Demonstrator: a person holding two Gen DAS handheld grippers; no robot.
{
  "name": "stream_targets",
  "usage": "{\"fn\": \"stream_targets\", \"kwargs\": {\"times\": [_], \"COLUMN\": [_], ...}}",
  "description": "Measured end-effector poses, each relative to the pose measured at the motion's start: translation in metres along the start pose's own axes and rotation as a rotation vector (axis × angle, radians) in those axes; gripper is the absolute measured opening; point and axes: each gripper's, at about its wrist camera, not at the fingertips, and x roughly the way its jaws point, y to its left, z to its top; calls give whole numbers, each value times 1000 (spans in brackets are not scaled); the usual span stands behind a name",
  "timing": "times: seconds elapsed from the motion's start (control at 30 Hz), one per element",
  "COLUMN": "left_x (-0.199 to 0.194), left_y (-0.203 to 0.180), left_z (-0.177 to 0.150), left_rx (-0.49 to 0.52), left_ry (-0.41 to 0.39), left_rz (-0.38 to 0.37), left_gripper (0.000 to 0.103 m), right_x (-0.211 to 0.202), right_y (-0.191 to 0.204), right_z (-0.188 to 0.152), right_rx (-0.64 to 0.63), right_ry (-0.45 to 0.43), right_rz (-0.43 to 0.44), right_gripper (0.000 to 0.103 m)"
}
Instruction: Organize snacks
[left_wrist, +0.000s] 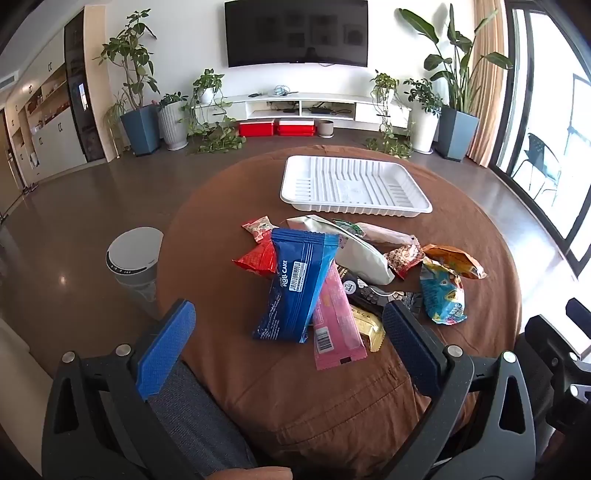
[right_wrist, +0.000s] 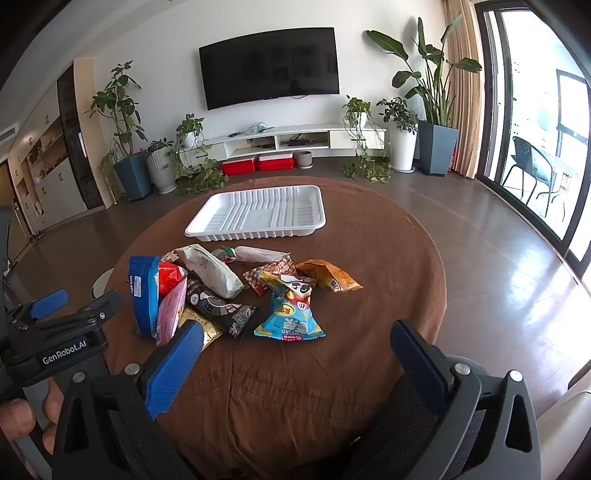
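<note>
**Snack sorting not started, both grippers empty**

White tray (left_wrist: 354, 184) at the far side of the round table (left_wrist: 295, 387) holds nothing. All the snacks (left_wrist: 332, 273) sit in a loose overlapping pile near the middle, just in front of the tray: blue roll cake pack (left_wrist: 295, 284), pink bar (left_wrist: 334, 325), light blue bag (right_wrist: 291, 314), orange packet (right_wrist: 328, 278); the exact count is hard to tell under the overlap. Everything is left to move. Left gripper (left_wrist: 288, 343) and right gripper (right_wrist: 295, 358) are spread wide above the near table edge, holding and touching nothing.

table: round, brown cloth (left_wrist: 295, 398) (right_wrist: 388, 258)
far side: white tray (left_wrist: 354, 186) (right_wrist: 258, 214), nothing in it
middle: snack packets (left_wrist: 295, 288) (right_wrist: 288, 306) in a loose overlapping heap, apart from tray
</note>
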Motion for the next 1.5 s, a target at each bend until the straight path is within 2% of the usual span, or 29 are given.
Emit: {"fn": "stream_targets", "kwargs": {"times": [0.03,0.37,0.43,1.5], "left_x": [2,17,3,1], "left_y": [1,1,3,7], "left_z": [1,10,1,0], "left_rx": [-15,-4,-13,-7], "left_ry": [26,26,5,-1], "left_rz": [-14,-6,-8,-1], "left_gripper": [103,103,103,103], "right_x": [0,-1,3,12], "right_y": [0,2,2,3], "right_z": [0,0,-3,-11], "right_rx": [-1,-2,0,8], "right_ry": [-1,0,4,37], "right_rz": [-1,-3,-2,-7], "right_gripper": [103,103,103,103]}}
